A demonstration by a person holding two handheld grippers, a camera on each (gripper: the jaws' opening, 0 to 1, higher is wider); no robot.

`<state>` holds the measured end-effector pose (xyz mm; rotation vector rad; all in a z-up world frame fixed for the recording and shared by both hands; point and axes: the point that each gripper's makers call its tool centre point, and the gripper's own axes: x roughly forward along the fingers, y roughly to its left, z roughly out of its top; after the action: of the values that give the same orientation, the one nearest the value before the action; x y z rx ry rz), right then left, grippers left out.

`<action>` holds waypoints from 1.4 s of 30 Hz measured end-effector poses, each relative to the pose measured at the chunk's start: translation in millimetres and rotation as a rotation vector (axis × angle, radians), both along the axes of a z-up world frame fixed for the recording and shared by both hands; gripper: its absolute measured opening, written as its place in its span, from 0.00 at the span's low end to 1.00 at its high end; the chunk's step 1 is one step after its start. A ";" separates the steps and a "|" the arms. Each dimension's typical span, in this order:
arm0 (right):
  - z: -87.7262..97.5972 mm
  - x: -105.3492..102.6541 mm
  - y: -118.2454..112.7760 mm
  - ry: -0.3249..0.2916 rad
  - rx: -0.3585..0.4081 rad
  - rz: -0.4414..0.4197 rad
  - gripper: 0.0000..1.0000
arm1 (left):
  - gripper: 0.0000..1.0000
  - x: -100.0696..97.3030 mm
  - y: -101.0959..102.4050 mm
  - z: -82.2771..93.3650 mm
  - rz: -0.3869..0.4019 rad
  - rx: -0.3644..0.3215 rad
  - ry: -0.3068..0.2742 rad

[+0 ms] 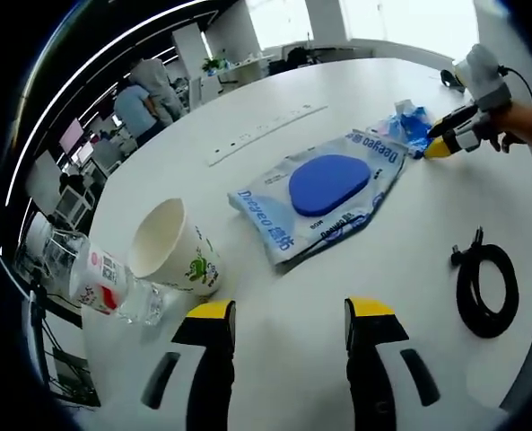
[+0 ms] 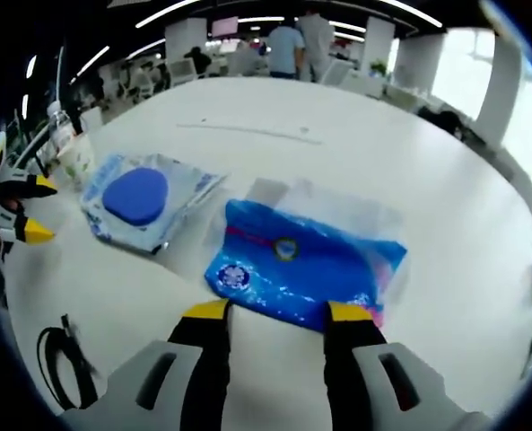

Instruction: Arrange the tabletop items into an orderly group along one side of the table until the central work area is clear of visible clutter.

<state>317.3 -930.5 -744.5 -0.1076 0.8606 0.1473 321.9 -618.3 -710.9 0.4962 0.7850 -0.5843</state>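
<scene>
left gripper [image 1: 288, 323] jaws apart over bare white table [image 1: 274, 278]; white paper cup [image 1: 174, 247] at 10 o'clock. right gripper [image 2: 274, 316] jaws apart, tips touching blue plastic packet [image 2: 301, 265]; wipes pack with blue disc [image 2: 144, 202] at 10, black cable [image 2: 64, 359] at 8.

Big open-plan office here: a broad white round-edged table [image 1: 274, 135] in front, long ceiling strip lights [image 2: 243, 19] glowing overhead, bright windows [image 1: 400, 18] washing out the far side, white square pillars [image 2: 420, 61], desks behind, two standing people [image 2: 297, 40].
</scene>
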 end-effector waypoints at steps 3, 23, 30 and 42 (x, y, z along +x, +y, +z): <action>2.0 -1.0 0.7 -0.002 0.004 -0.002 0.38 | 0.48 -1.0 -0.2 2.1 -0.003 0.001 -0.001; 42.1 -12.3 12.2 -0.081 0.045 0.010 0.49 | 0.51 -9.4 -4.2 30.3 -0.009 -0.032 -0.052; 59.3 -15.6 14.7 -0.105 0.061 0.023 0.58 | 0.57 -14.4 -5.4 38.9 -0.009 -0.056 -0.068; 76.1 -29.7 30.2 -0.151 0.079 0.072 0.85 | 0.90 -21.5 -15.4 53.1 -0.031 -0.162 -0.121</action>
<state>287.5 -900.3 -668.4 -0.0743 0.7000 0.2375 300.4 -633.7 -657.8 0.3912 0.6100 -0.6350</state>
